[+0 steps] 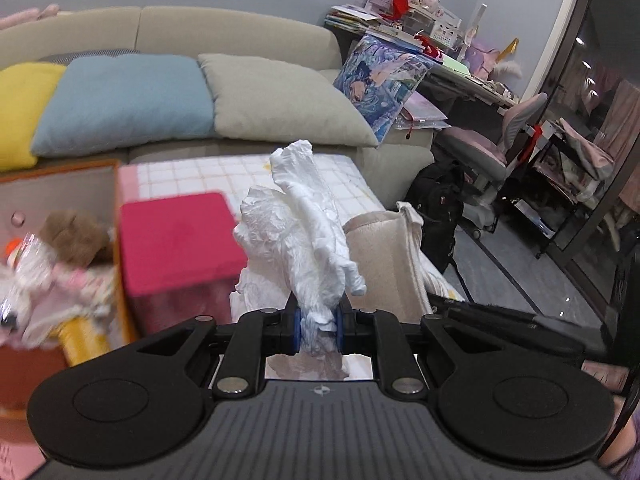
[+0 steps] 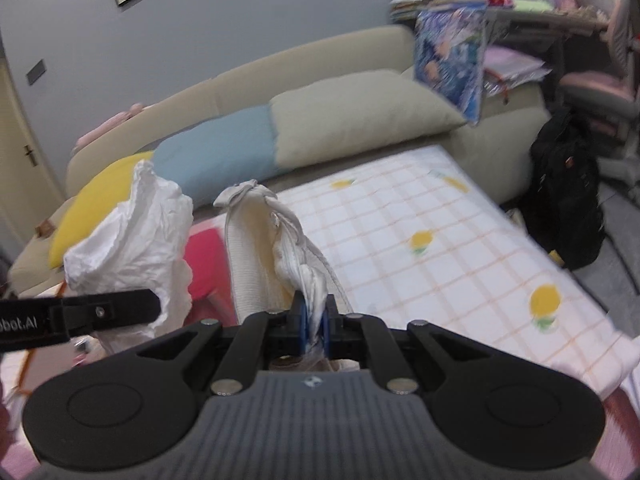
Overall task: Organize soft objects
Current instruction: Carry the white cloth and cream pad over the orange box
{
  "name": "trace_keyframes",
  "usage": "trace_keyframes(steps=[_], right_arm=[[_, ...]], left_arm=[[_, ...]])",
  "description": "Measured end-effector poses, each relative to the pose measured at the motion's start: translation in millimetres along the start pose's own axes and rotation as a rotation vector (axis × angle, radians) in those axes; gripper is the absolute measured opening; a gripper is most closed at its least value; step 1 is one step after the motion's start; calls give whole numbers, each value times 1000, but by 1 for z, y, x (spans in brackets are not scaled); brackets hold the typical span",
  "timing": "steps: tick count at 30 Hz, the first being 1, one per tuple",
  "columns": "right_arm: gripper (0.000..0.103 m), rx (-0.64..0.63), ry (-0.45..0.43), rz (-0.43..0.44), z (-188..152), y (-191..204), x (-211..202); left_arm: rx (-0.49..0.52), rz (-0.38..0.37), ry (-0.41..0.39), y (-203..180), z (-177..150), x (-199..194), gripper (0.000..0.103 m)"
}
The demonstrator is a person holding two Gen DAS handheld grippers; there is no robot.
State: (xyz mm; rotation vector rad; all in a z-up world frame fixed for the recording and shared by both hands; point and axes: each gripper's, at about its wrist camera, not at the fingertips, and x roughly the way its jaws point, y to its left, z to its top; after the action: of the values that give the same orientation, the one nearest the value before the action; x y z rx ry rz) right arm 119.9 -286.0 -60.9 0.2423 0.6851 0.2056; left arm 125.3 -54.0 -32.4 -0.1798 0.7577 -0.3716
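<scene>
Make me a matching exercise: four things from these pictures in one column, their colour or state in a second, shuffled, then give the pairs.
Things:
1. crumpled white cloth
2. cream bag
3. middle pillow
4. square box

Colour or state:
A. light blue
B. pinched in the right hand-held gripper
C. pink-red
D. pinched in the left hand-held gripper

Pairs: 1-D, 2-B, 3-A, 4-C

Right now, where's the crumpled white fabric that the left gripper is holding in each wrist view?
Left wrist view: the crumpled white fabric stands at centre, pinched in the left gripper.
Right wrist view: it bulges at the left, above the left gripper's black finger.
Shared landmark: the blue cushion on the sofa, behind the fabric in both.
</scene>
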Motion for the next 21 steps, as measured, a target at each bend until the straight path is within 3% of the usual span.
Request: trace_keyframes(steps=[11, 15, 21], right_arm=[[5, -147, 77, 85, -15, 55, -36], [5, -235, 47, 144, -10, 87, -41], [5, -336, -22, 230, 3, 138, -37]], left_arm=[[-115, -17, -33, 40, -32, -52, 17], [-145, 16, -84, 62, -32, -73, 17], [-179, 124, -167, 102, -21, -101, 17]])
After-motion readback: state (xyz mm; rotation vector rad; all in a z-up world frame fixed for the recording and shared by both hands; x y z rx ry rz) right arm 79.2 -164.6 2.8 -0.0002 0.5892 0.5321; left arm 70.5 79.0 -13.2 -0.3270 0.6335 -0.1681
